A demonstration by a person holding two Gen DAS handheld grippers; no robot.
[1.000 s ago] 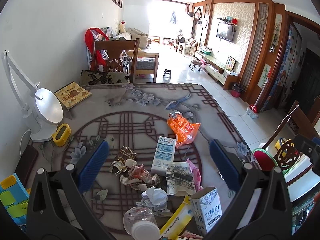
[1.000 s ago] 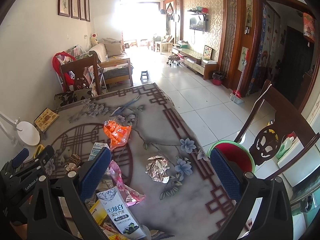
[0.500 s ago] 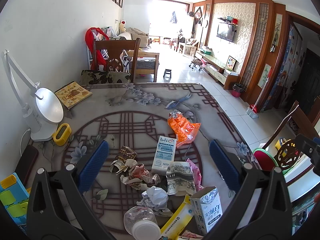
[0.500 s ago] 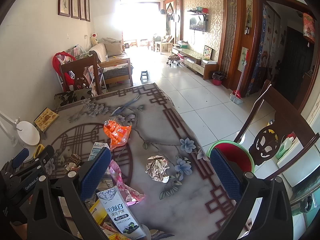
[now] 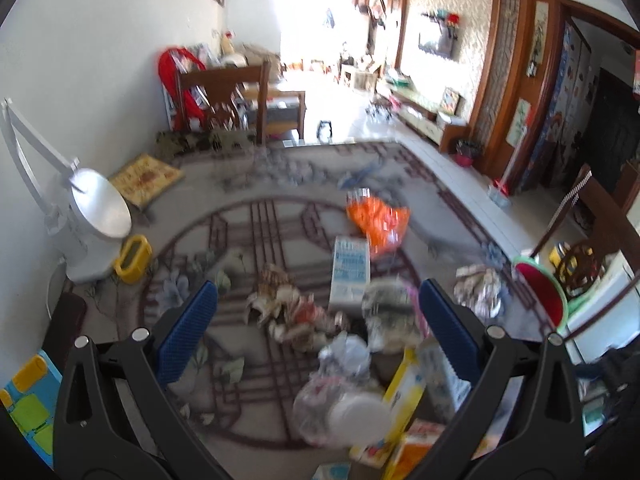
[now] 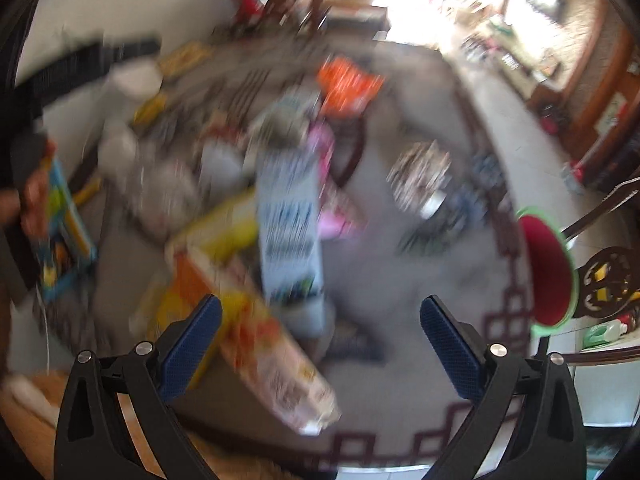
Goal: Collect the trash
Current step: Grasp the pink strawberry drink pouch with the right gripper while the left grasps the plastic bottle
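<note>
Both my grippers hang above the desk (image 5: 248, 420) with jaws spread wide, holding nothing. My left gripper (image 5: 318, 334) tilts down over the trash pile (image 5: 304, 312) mid-desk; my right gripper (image 6: 320, 334), its view blurred, points at a blue-white carton (image 6: 288, 220) near the desk's near edge.

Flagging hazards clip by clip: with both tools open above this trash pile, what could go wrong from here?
1. The right tool view is badly motion-blurred, so it seems to be moving quickly; closing now may miss the upright carton or tip it.
2. The trash lies overlapped beneath the left tool: a grasp at the crumpled wrappers may drag neighbours.
3. The crumpled foil ball lies near the table edge by the red bin and might get knocked off.
</note>
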